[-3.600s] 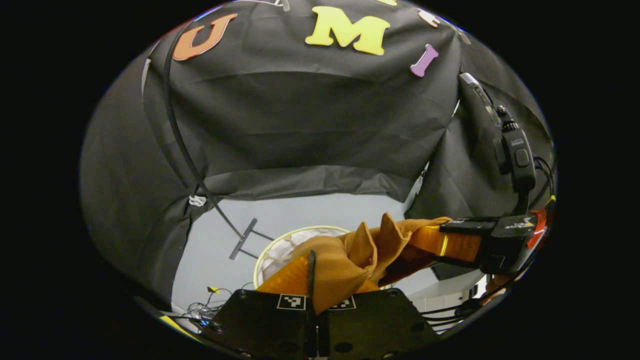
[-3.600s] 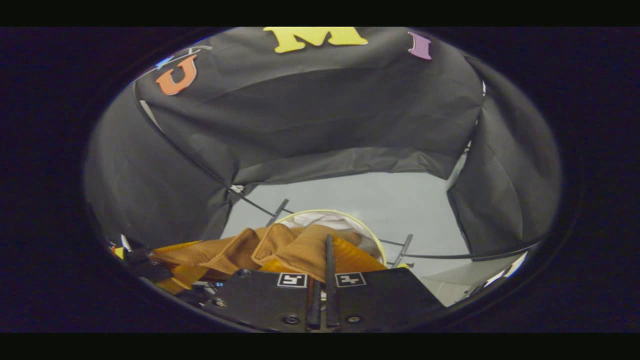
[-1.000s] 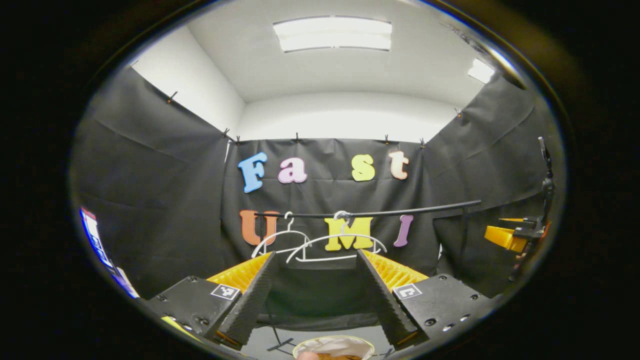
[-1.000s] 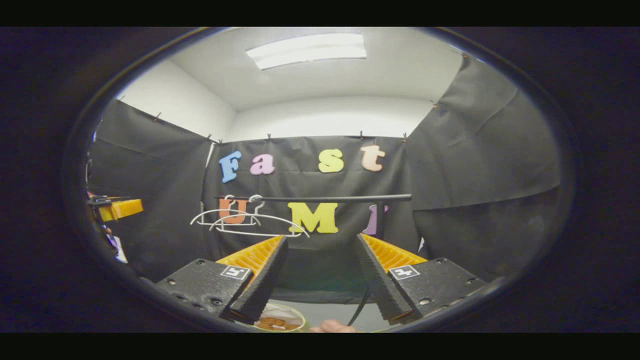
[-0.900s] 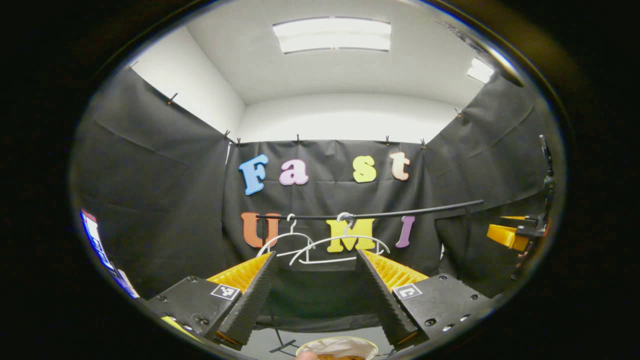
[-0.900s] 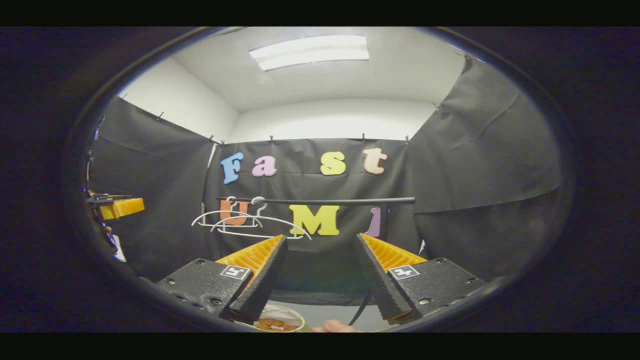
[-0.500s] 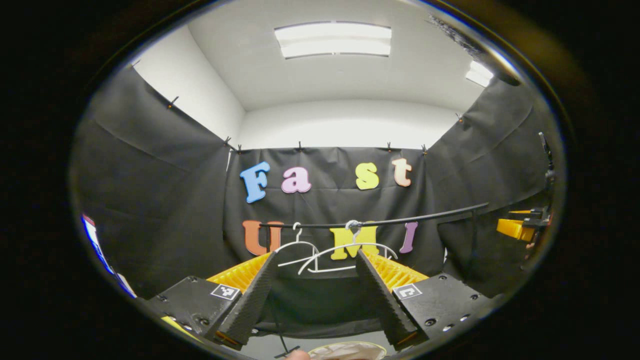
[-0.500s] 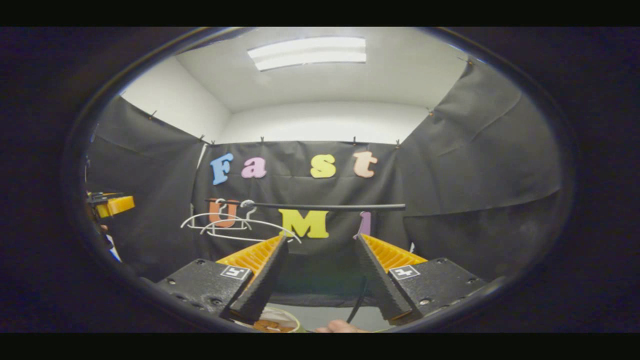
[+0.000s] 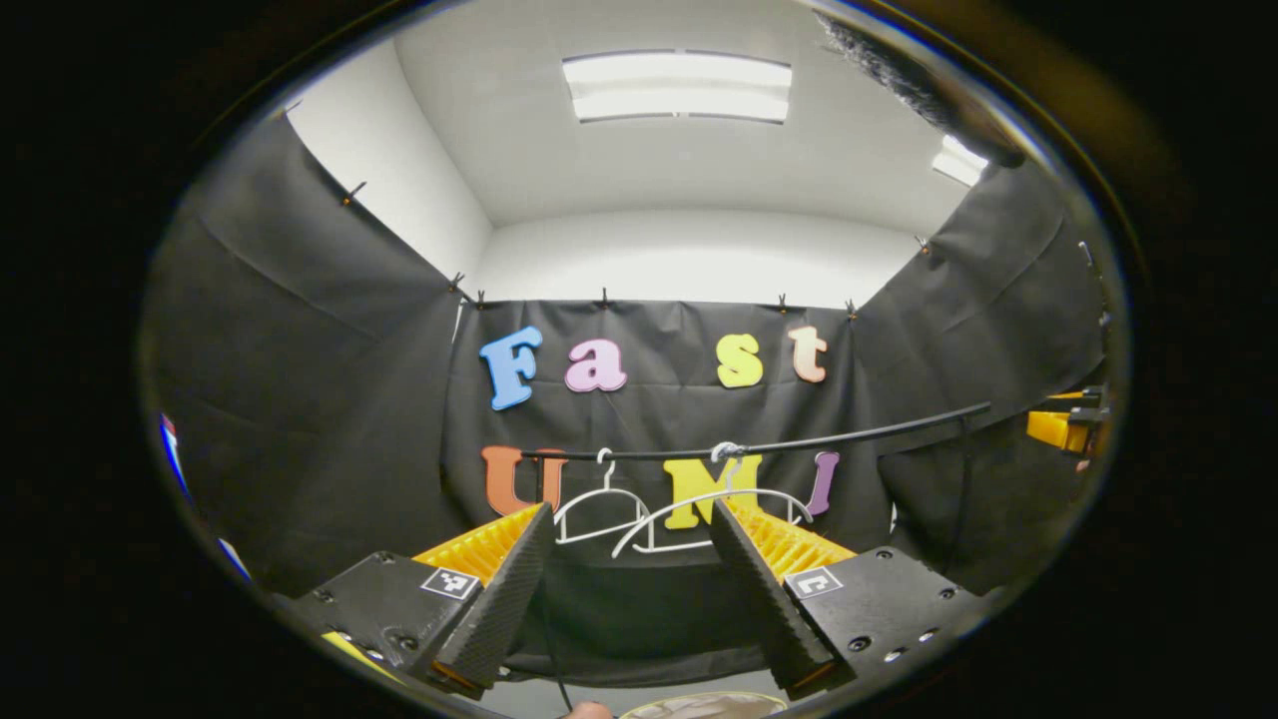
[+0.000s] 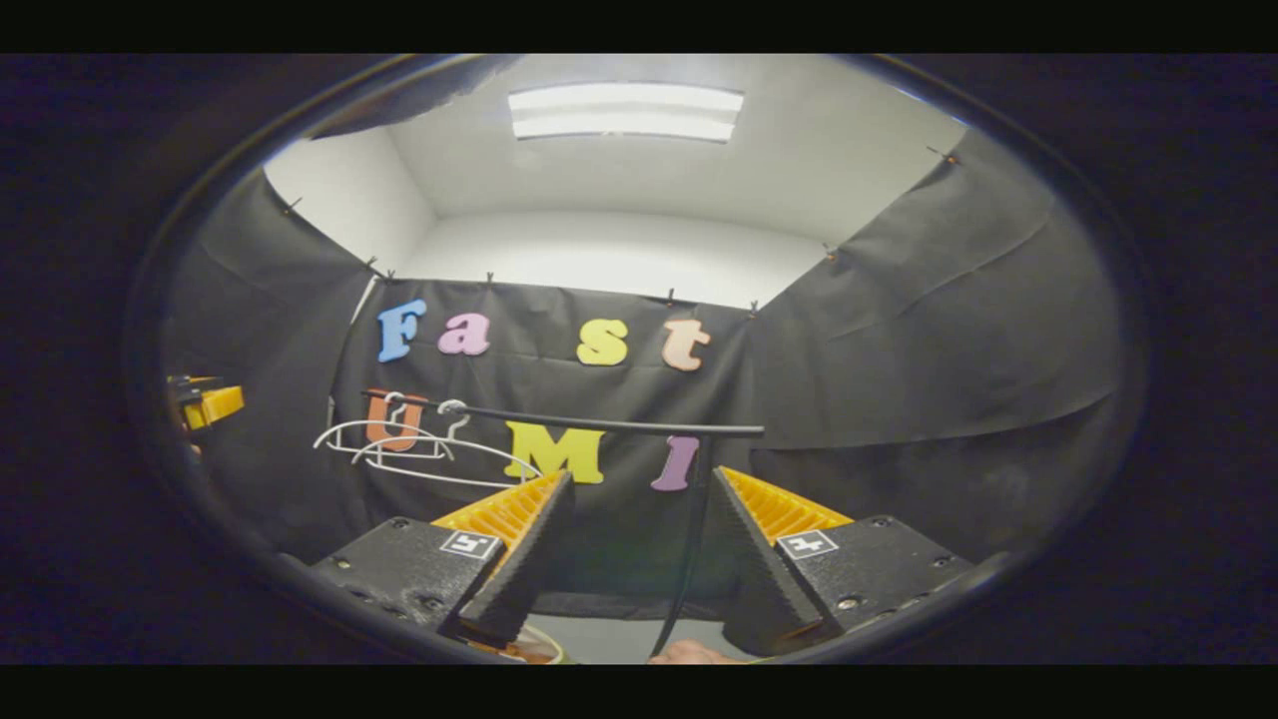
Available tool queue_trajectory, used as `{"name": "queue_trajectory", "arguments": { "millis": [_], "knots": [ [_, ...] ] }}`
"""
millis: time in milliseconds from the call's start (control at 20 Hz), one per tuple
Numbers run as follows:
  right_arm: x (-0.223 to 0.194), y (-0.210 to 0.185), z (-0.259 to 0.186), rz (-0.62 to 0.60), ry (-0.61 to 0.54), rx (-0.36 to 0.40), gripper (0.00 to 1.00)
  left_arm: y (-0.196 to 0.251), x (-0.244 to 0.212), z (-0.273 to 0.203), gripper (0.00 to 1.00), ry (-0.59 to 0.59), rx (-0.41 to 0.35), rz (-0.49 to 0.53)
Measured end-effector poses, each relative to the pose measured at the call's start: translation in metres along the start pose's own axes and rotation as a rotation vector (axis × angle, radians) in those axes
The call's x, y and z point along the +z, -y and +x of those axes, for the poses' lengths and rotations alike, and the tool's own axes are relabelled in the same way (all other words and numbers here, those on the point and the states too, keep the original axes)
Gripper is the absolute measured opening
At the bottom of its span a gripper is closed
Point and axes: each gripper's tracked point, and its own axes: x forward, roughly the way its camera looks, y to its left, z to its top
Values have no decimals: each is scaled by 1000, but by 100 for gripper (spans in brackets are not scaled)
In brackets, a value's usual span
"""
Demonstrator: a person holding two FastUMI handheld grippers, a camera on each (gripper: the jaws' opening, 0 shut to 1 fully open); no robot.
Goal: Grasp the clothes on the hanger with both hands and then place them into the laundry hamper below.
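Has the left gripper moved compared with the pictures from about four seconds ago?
Yes. The left gripper then pointed down, shut on orange clothes over the hamper; now it is open, raised level toward the rail and white hangers.

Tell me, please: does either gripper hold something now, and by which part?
Nothing is held. The left gripper and the right gripper both stand open, with nothing between their fingers.

Black blocky gripper (image 9: pixel 629 519) bodies (image 10: pixel 634 489), screws along edges, small square black-and-white markers on top, ribbed wedge-shaped fingers (image 9: pixel 499 599).
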Motion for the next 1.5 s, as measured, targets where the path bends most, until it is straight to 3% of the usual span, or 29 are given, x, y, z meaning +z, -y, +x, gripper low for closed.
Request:
{"name": "queue_trajectory", "arguments": {
  "millis": [100,400,450,600,650,700,750,950,1200,1250,1400,1450,1500],
  "knots": [
    [-1,-7,-3,-6,-6,7,86,-2,-6,1,100,-4,-4,2],
    [-8,-23,1,16,-20,46,90,11,-15,-13,100,-34,-27,21],
    [-6,-25,1,19,-19,52,94,11,-15,-15,100,-38,-21,20],
    [-5,-30,2,27,-18,75,94,6,-16,-25,100,-51,-1,25],
    [-5,-32,2,30,-17,85,90,4,-14,-28,100,-51,5,30],
    [-5,-32,2,31,-18,89,94,3,-14,-29,100,-53,10,35],
    [-5,-32,1,33,-19,97,90,3,-14,-30,100,-54,15,37],
    [-4,-25,2,39,-6,123,94,14,-13,-33,100,-60,39,32],
    [-7,-29,8,77,11,197,94,47,-14,-36,100,-85,35,54],
    [-5,-31,11,83,15,211,89,52,-14,-39,100,-85,37,58],
    [0,-41,20,116,17,258,89,60,-11,-46,100,-90,46,65],
    [3,-45,21,126,23,272,94,60,-7,-50,100,-86,55,71],
    [4,-46,22,133,27,281,94,60,-5,-52,96,-85,64,75]
  ]
}}
